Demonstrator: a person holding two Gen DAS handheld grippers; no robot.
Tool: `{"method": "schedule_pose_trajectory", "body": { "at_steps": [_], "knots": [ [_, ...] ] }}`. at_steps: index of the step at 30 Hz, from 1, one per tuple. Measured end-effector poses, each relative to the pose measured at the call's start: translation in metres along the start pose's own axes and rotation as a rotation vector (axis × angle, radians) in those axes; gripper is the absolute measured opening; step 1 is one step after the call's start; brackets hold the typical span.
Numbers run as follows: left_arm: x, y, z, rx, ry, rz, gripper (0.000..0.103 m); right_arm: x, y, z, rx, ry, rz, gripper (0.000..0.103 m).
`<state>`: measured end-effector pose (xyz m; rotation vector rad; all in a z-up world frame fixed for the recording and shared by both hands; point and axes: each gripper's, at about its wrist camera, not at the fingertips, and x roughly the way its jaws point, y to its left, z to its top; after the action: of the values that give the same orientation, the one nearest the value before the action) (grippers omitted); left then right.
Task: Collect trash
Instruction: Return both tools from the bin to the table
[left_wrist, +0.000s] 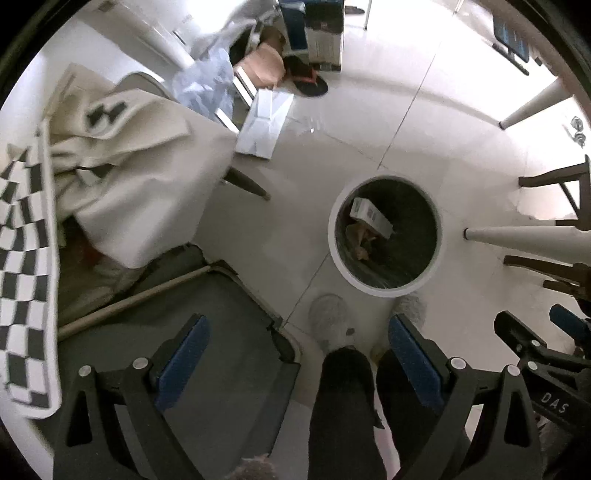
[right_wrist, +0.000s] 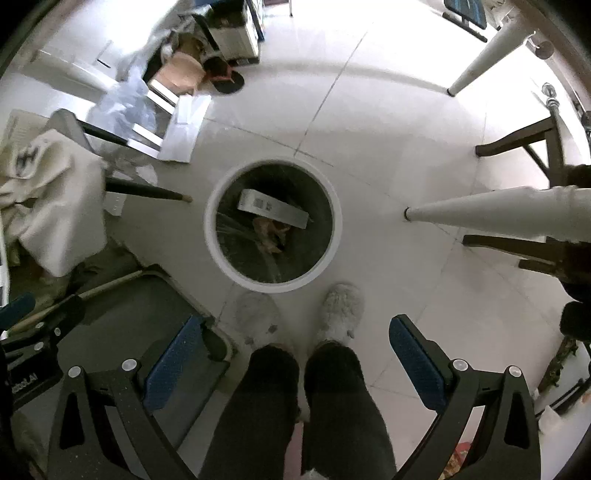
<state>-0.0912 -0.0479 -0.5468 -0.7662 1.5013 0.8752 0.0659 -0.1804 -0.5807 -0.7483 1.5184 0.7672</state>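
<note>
— On the floor just ahead of the slippers (right_wrist: 341, 308), the round bin (right_wrist: 218, 236) already holds trash: a long white box (right_wrist: 271, 208) lying across a crumpled brown scrap (right_wrist: 271, 232). That much looks collected.

— And what's left?

— Far left, a flat white carton (left_wrist: 264, 123) lies on the tiles beside crumpled clear plastic (left_wrist: 205, 85) and a brown cardboard box (left_wrist: 262, 64). If those count as trash, I'd judge the job partly done.

— Are the tools carrying anything?

— No. The left gripper (left_wrist: 295, 362) is spread wide with nothing between its blue pads, and the right gripper (right_wrist: 293, 363) is the same, hovering above the bin.
</note>
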Motion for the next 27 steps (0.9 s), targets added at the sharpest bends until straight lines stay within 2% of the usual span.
{"method": "schedule_pose_trajectory", "body": {
  "at_steps": [9,15,20,25,27],
  "knots": [
    [-0.100,0.032,-0.012,-0.026,-0.071,0.013,0.099,-0.116,0.021,-0.010,-0.009,-0.037,0.009,0.103],
    [-0.161,0.037,-0.001,-0.040,-0.146,0.040,0.099,-0.194,0.023,0.005,0.016,-0.090,0.047,0.103],
    [-0.202,0.014,0.030,-0.050,-0.213,0.044,0.099,-0.250,-0.012,0.047,0.083,-0.117,0.062,0.103],
    [-0.236,-0.031,0.074,-0.011,-0.313,0.051,0.099,-0.293,-0.089,0.109,0.202,-0.199,0.020,0.103],
    [-0.241,-0.053,0.098,0.013,-0.337,0.046,0.099,-0.296,-0.126,0.133,0.273,-0.214,0.007,0.103]
  ]
}}
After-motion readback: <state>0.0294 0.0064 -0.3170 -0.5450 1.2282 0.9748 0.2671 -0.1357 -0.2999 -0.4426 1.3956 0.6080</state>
